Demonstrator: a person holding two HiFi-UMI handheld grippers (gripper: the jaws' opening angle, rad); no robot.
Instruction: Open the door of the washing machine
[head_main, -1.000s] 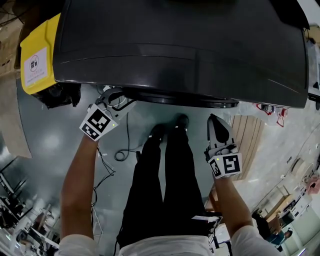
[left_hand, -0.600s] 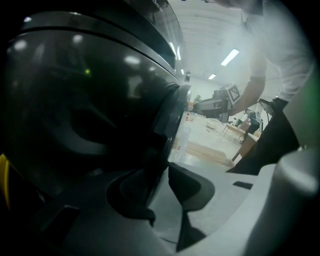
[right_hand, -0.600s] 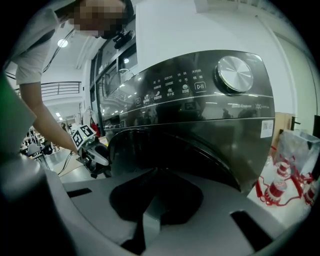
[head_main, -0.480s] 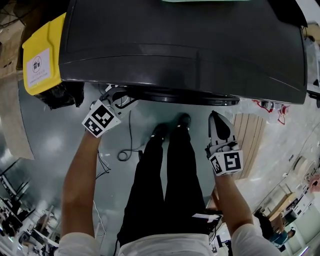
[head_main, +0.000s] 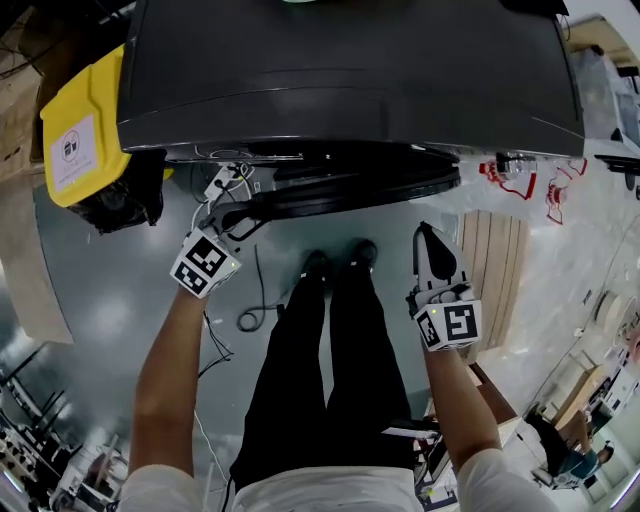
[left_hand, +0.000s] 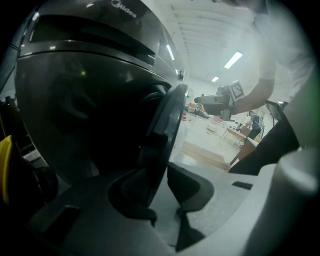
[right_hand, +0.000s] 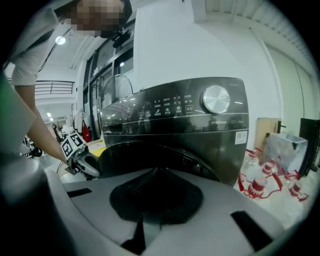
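A dark front-loading washing machine (head_main: 350, 80) fills the top of the head view. Its round door (head_main: 350, 190) stands ajar, its left edge swung out from the front. My left gripper (head_main: 238, 212) reaches that edge. In the left gripper view the door's rim (left_hand: 167, 120) runs down between the closing jaws of the left gripper (left_hand: 160, 182). The rim lies against the pad on the machine side, and a light gap shows at the other pad. My right gripper (head_main: 427, 232) hovers right of the door, shut and empty, facing the machine (right_hand: 190, 115).
The person's dark-trousered legs (head_main: 330, 350) stand just before the door. A yellow bin (head_main: 80, 130) sits left of the machine. A cable (head_main: 245, 310) loops on the grey floor. A wooden board (head_main: 495, 270) and bottles with red straps (head_main: 520, 170) lie to the right.
The door has swung out from the machine's front at its left edge. My left gripper has drawn back toward the person with it. The right gripper has barely shifted.
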